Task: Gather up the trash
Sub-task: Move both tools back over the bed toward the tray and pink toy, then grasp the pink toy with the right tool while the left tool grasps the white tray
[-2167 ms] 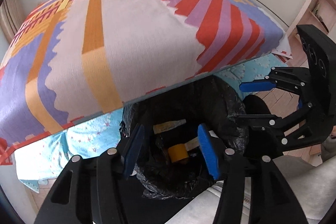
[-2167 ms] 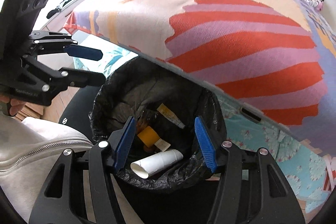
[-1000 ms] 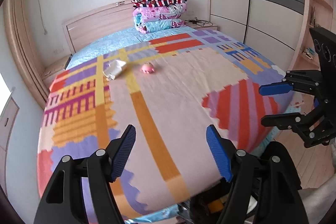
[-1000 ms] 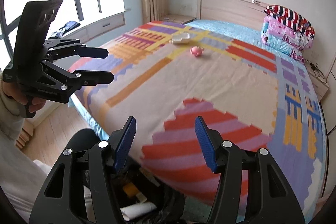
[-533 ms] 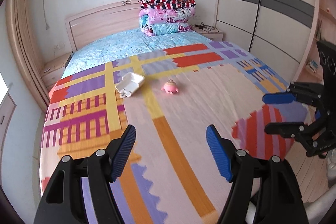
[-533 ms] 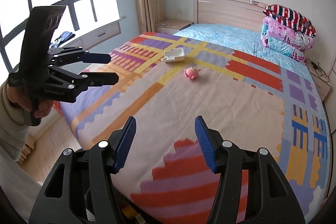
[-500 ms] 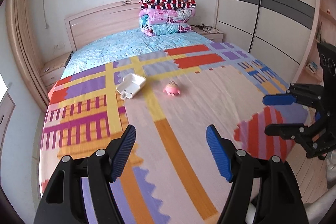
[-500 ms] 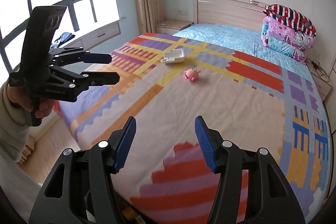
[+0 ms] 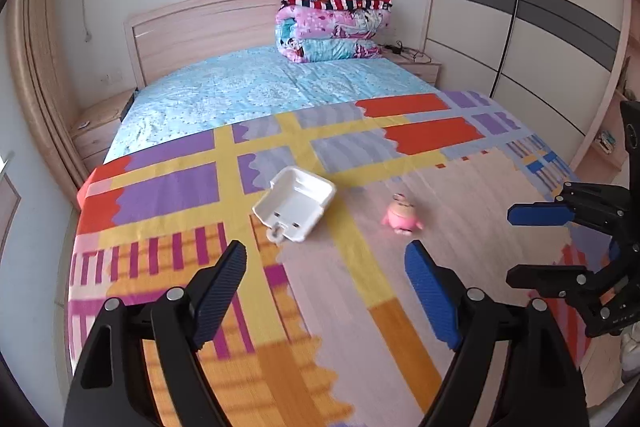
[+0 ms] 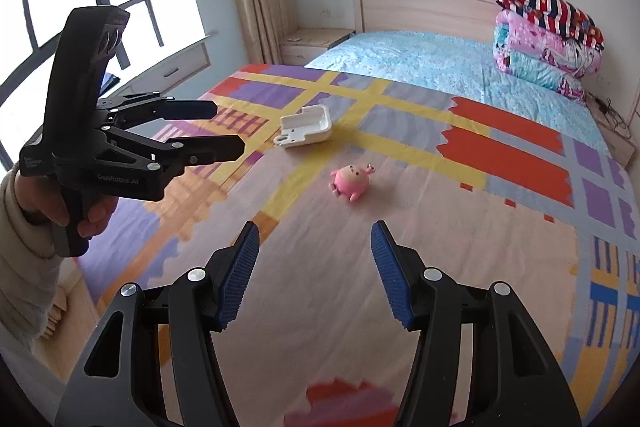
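A white foam food container point(image 9: 295, 204) lies open on the patterned bedspread, seen in the left wrist view just beyond my left gripper point(image 9: 326, 279), which is open and empty. It also shows in the right wrist view point(image 10: 307, 126). A small pink toy pig point(image 9: 401, 216) lies to its right, and straight ahead of my right gripper point(image 10: 314, 259) in the right wrist view point(image 10: 351, 182). My right gripper is open and empty above the bed. The left gripper point(image 10: 224, 131) also shows at the left of the right wrist view.
The bed point(image 9: 248, 95) has a wooden headboard point(image 9: 192, 27) and folded quilts point(image 9: 332, 21) stacked at its head. A wardrobe point(image 9: 520, 27) stands to the right, bedside tables at both sides, a window point(image 10: 80, 7) and curtain to the left.
Both grippers have risen from over the black trash bin and moved forward over the bed. The container and pink toy now lie nearer. The bin has left view.
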The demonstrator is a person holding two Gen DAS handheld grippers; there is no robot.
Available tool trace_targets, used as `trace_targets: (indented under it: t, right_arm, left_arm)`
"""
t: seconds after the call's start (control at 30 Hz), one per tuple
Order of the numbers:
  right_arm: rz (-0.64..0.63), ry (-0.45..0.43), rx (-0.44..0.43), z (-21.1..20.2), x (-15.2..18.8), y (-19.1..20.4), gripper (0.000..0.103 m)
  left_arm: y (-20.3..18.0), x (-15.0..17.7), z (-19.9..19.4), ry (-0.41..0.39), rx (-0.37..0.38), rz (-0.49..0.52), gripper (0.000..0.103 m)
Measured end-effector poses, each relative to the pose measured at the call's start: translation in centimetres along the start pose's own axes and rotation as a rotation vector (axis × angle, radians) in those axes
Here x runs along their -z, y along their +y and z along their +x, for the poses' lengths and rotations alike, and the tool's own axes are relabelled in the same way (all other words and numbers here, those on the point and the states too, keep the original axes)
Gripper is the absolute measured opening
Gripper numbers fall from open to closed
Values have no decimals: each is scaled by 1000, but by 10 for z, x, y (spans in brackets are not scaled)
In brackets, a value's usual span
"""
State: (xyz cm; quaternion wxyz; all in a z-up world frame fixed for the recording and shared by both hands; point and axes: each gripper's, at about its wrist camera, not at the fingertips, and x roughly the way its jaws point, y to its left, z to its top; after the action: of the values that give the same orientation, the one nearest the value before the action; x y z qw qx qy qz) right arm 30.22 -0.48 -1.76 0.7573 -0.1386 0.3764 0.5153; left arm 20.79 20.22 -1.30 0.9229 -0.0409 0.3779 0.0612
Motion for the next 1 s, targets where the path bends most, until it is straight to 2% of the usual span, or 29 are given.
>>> trace_targets:
  t: [0.17,0.27,0.83,0.87,0.93,1.0]
  right_arm:
    - [25,35,14,23,-8,-8,58]
    - [40,62,5,36,-11,-10,58]
    - [74,104,25,66,-18,-11,58]
    - [75,105,26,67,-18,-11,57]
    - [79,107,27,69,-19,-12,49]
    - [89,103,33,70,-19,-13,47]
  left_arm:
    - [13,-13,30,30,7,38,78]
    - [23,-19,46,40,71,27,78]
    - [32,-34,95,96,102,83,79]
    - [32,-35,97,99,103,86,79]
    - [30,-34,101,110,112,99,79]
    - [30,-33,103,115,120,103,79]
